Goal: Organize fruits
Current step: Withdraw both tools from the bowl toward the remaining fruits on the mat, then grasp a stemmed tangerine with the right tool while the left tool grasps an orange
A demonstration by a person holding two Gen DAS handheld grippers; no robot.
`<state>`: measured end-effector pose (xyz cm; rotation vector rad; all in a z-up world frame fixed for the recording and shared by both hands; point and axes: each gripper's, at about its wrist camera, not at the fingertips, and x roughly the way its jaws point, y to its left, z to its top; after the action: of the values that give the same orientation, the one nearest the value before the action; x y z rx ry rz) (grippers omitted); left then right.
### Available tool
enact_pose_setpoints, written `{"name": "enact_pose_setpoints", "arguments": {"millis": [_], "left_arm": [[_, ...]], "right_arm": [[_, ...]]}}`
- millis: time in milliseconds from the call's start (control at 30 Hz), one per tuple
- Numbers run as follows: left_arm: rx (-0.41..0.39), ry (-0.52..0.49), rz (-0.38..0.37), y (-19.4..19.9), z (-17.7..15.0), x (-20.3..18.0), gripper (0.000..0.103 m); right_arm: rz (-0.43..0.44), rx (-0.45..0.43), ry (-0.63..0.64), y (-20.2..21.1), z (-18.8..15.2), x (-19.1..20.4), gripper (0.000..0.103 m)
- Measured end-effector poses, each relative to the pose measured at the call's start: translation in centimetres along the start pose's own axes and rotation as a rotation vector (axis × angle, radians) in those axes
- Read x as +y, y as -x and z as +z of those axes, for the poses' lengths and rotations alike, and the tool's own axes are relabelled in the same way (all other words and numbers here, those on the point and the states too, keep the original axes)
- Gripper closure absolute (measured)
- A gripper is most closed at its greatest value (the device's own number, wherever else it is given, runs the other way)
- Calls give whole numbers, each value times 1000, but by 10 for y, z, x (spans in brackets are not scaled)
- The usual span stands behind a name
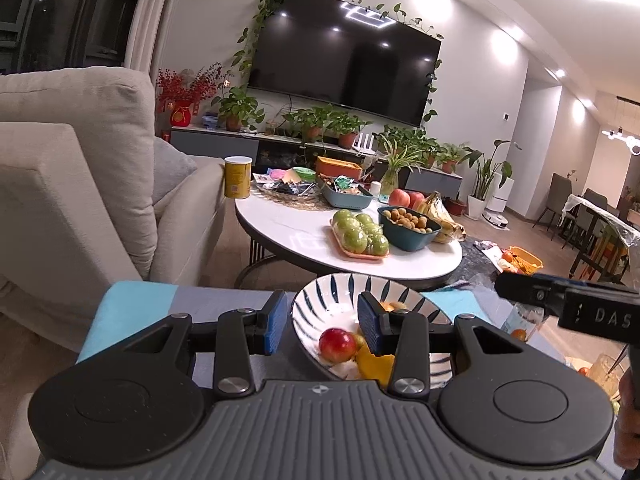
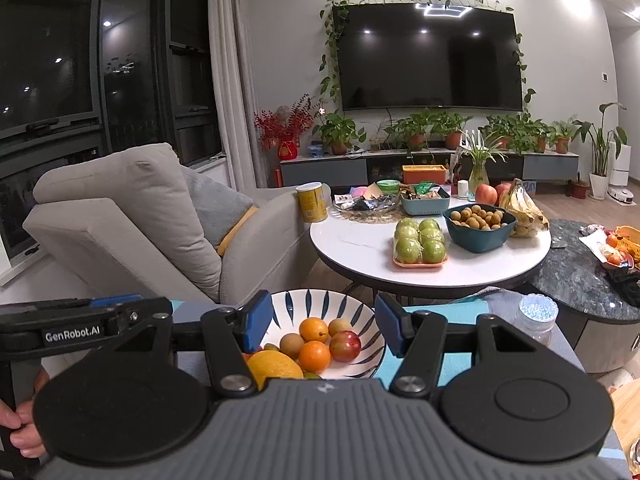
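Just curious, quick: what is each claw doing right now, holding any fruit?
Left claw: open, holding nothing, above the striped bowl.
Right claw: open, empty, over the same bowl.

A bowl (image 2: 362,312) holding mixed fruit (image 2: 314,346) sits nearest. Behind it stands the round surface (image 2: 360,248), carrying a tray of apples (image 2: 420,242), with a longan bowl (image 2: 478,220) to its right and bananas (image 2: 520,206) beyond. A sofa (image 2: 132,220) lies left.

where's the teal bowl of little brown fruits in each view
Left wrist: teal bowl sits right of centre on the white round table, just right of the green fruit tray.
Right wrist: teal bowl sits right of centre, again right of the green fruit tray.
Shared landmark: bananas beside it.
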<state>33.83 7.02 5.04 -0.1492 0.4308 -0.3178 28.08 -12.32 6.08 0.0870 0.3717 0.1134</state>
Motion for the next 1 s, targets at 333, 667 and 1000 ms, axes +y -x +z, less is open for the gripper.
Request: {"name": "enact_pose_setpoints", "arguments": {"millis": [333,667,1000], "left_arm": [[62,-23,17,15,-26,7,65],[134,-1,40,25,-61,19,64],[153,-20,17,36,-72,14,64]], "right_arm": [[21,31,-6,4,-11,7,41],[108,147,-1,-5,-44,27,41],[170,224,8,-22,-67,46,41]]}}
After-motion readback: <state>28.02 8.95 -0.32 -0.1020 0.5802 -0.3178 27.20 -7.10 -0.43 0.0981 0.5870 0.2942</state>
